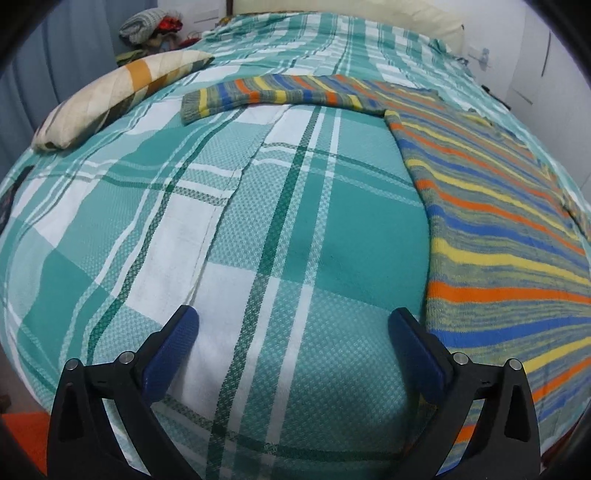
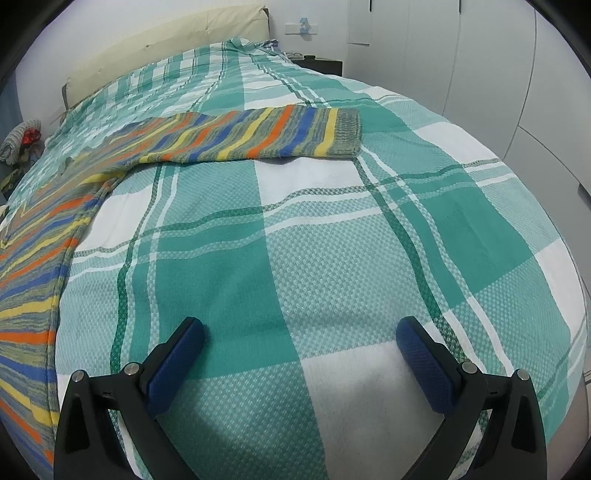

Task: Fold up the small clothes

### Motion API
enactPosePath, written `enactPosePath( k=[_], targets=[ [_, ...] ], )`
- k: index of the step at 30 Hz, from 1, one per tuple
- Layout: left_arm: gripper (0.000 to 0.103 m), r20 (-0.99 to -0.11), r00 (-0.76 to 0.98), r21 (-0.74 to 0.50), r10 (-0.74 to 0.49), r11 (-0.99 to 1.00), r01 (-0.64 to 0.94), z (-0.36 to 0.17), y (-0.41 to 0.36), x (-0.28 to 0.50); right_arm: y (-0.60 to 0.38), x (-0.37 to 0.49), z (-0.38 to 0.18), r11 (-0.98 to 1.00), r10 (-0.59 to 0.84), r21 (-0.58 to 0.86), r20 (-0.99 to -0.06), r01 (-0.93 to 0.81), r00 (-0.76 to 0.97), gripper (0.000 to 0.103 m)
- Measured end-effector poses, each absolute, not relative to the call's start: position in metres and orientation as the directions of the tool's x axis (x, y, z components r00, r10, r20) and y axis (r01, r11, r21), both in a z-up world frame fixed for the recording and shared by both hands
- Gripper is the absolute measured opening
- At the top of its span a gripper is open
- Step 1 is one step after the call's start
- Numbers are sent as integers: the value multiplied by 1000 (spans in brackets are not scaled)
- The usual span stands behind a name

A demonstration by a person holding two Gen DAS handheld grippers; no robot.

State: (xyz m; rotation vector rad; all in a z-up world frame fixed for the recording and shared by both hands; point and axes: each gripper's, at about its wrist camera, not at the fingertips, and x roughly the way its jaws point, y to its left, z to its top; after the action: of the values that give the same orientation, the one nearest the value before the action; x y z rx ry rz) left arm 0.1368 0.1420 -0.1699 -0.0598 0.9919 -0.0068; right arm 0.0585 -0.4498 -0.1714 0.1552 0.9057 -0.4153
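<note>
between both spread tools, left tool (image 1: 293, 323) and right tool (image 2: 300, 332), lies striped sweater (image 1: 498, 229).

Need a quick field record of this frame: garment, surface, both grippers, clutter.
garment: striped sweater, spread flat, sleeves out to each side, unfolded
left sleeve cuff
right sleeve cuff
surface: plaid bedspread
left gripper: open, holding nothing, sweater body to its right
right gripper: open, holding nothing, sweater body to its left
clutter: pillow, clothes pile
</note>
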Motion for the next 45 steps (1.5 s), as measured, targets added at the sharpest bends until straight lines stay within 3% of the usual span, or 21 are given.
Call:
enactPosePath(
  k=[7, 45],
  targets=[
    [103, -838, 545, 30, 5, 999, 37, -172, 131, 129, -449, 58, -174, 909, -291, -53, -792, 413, 537, 103],
    [103, -869, 493, 37, 27, 999, 11, -170, 128, 130, -446, 56, -177, 910, -292, -55, -788, 410, 542, 103]
  ],
)
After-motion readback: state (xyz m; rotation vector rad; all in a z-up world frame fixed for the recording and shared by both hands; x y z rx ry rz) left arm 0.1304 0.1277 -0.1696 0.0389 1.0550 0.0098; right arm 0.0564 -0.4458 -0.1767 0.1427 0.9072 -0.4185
